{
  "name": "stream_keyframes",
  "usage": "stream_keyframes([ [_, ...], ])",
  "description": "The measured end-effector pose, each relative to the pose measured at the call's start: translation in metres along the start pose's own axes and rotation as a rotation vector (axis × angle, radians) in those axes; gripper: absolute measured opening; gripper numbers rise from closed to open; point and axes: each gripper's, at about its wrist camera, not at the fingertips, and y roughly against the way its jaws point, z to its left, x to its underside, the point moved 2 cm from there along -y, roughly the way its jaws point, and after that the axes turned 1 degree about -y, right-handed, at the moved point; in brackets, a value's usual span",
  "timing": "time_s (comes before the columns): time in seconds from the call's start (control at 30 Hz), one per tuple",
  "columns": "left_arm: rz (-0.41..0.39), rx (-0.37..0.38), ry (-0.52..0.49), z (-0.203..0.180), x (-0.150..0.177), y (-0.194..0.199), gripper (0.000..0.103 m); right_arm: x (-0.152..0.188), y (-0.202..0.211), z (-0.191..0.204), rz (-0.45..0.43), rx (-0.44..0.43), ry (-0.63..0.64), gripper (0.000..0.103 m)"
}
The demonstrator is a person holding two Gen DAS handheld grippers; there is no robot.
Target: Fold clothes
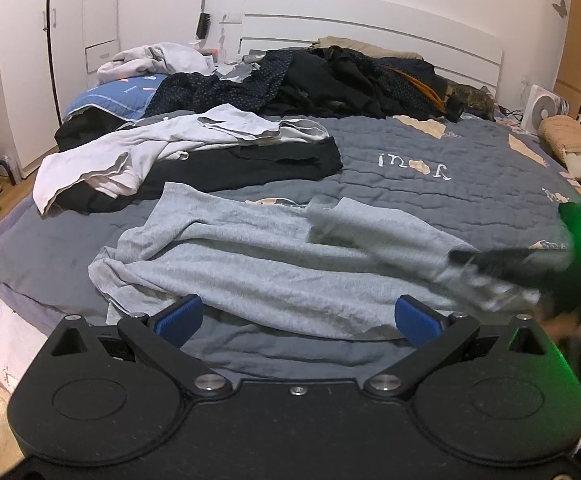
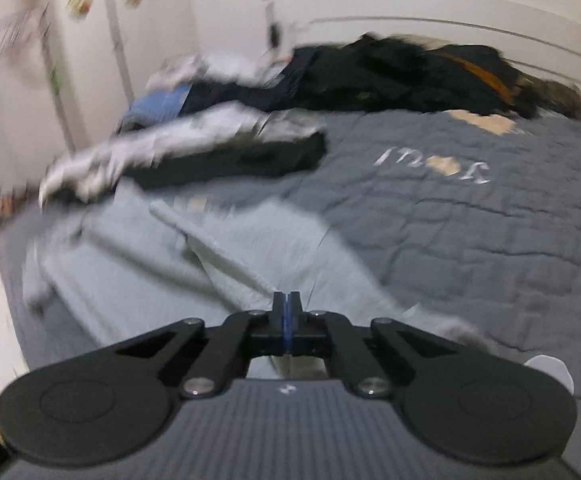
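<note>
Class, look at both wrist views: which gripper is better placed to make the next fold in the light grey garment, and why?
Probably the right gripper: it is shut at the light grey garment, apparently pinching its cloth, though blur hides the contact. The left gripper is open at the garment's near edge, holding nothing.

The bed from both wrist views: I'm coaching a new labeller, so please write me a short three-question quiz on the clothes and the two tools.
1. True or false: the left tool has its jaws spread wide apart.
2. Which piece lies on the quilt directly ahead of the left tool?
A. light grey garment
B. striped towel
C. red jacket
3. Fill in the blank: in the right wrist view, the blue pads of the right tool are pressed ___.

Key: 1 true; 2 A; 3 together.
</note>
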Motion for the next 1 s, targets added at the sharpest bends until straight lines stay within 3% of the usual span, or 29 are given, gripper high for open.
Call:
stream_keyframes([
  [0.17, -0.023, -0.008, -0.007, -0.013, -0.009, -0.002, 0.103, -0.023, 0.029, -0.036, -0.080, 0.022, -0.129, 0.000],
  [0.5, -0.051, 0.028, -0.029, -0.049, -0.027, -0.021, 0.103, -0.034, 0.082, -0.125, -0.196, 0.170, -0.343, 0.000],
  [0.6, -0.048, 0.040, -0.038, -0.056, -0.027, -0.031, 0.103, -0.034, 0.089, -0.142, -0.173, 0.138, -0.367, 0.001],
  [0.73, -0.050, 0.064, -0.038, -0.064, -0.026, -0.048, 0.103, -0.033, 0.083, -0.126, -0.126, 0.071, -0.290, 0.006],
  [0.83, -0.064, 0.094, -0.038, -0.072, -0.023, -0.063, 0.103, -0.033, 0.076, -0.108, -0.112, 0.033, -0.210, 0.026],
  [0.87, -0.069, 0.105, -0.032, -0.075, -0.022, -0.069, 0.103, -0.032, 0.072, -0.102, -0.106, 0.029, -0.191, 0.043],
  [0.9, -0.073, 0.115, -0.024, -0.079, -0.020, -0.074, 0.103, -0.032, 0.069, -0.097, -0.101, 0.024, -0.172, 0.053],
  [1.0, -0.092, 0.135, -0.003, -0.085, -0.020, -0.088, 0.103, -0.030, 0.061, -0.085, -0.095, 0.012, -0.128, 0.058],
])
